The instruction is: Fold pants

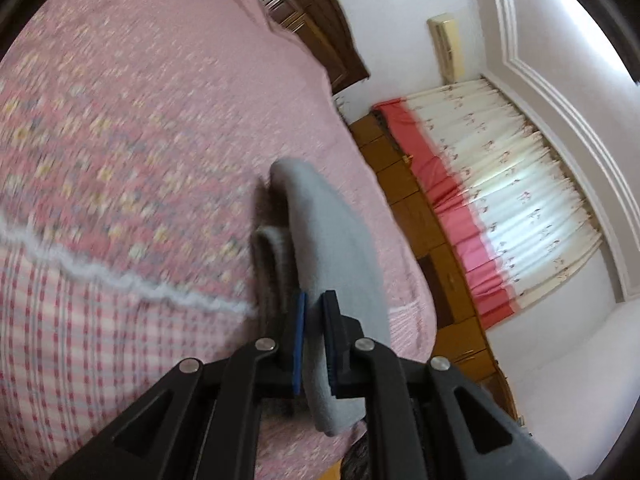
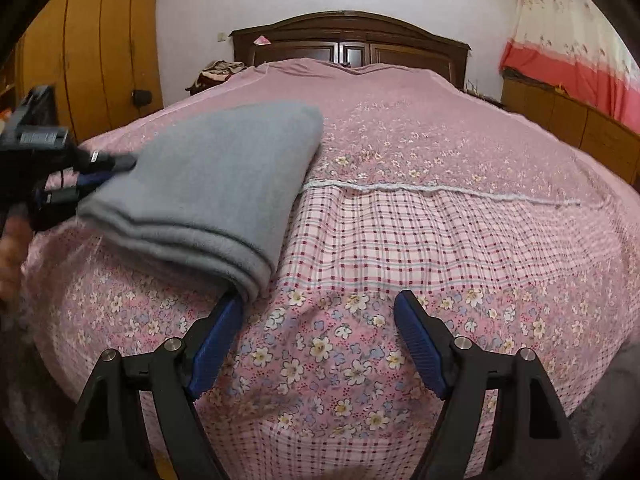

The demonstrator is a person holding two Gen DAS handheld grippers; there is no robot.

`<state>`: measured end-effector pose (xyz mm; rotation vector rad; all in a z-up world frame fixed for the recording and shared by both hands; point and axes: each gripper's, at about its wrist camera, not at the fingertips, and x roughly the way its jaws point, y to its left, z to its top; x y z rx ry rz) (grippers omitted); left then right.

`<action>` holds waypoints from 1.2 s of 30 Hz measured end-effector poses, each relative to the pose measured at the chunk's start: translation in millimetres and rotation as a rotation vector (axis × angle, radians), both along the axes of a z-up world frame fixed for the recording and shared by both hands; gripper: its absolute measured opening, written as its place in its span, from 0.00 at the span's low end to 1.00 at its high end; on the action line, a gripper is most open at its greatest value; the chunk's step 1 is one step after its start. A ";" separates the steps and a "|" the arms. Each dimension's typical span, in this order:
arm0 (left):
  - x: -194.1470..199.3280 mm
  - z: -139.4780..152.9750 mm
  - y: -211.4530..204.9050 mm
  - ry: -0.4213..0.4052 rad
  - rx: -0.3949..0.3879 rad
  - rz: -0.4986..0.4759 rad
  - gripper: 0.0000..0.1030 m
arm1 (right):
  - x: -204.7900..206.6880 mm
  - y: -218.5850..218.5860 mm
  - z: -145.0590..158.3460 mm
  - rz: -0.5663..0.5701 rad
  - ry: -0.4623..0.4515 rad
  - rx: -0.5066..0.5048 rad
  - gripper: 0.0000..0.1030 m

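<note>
Soft daylight came through the curtain [image 1: 516, 196], which glared white beside the bed cover [image 1: 132, 120], itself smeared by motion blur in the left wrist view, while both fisheye pictures bent strongly and darkened at their round edges.

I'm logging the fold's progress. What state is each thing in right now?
Grey pants: folded into layers, lying on the bed.
Left gripper: shut on the pants' edge.
Right gripper: open, holding nothing, one finger beside the fold.
Bedspread: spread flat.
Curtain: drawn.
</note>
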<state>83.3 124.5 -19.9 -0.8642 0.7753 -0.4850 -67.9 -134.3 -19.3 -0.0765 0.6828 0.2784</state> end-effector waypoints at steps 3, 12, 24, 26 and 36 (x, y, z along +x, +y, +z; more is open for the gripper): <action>-8.5 -9.3 -1.3 0.044 0.015 0.012 0.13 | 4.8 -13.0 6.2 0.000 0.030 0.050 0.76; -66.0 84.9 -47.8 -0.139 0.431 -0.003 0.32 | -20.1 -50.2 91.5 0.045 -0.015 0.319 0.22; -44.4 18.1 -98.0 -0.086 0.423 -0.046 0.18 | 16.8 -13.9 6.4 0.054 0.160 0.401 0.00; -51.9 11.1 -87.2 -0.081 0.393 -0.057 0.18 | 11.0 -26.8 5.4 0.043 0.196 0.458 0.00; -83.0 44.2 -81.6 -0.206 0.501 0.006 0.47 | 22.7 -48.3 71.5 0.125 0.156 0.666 0.02</action>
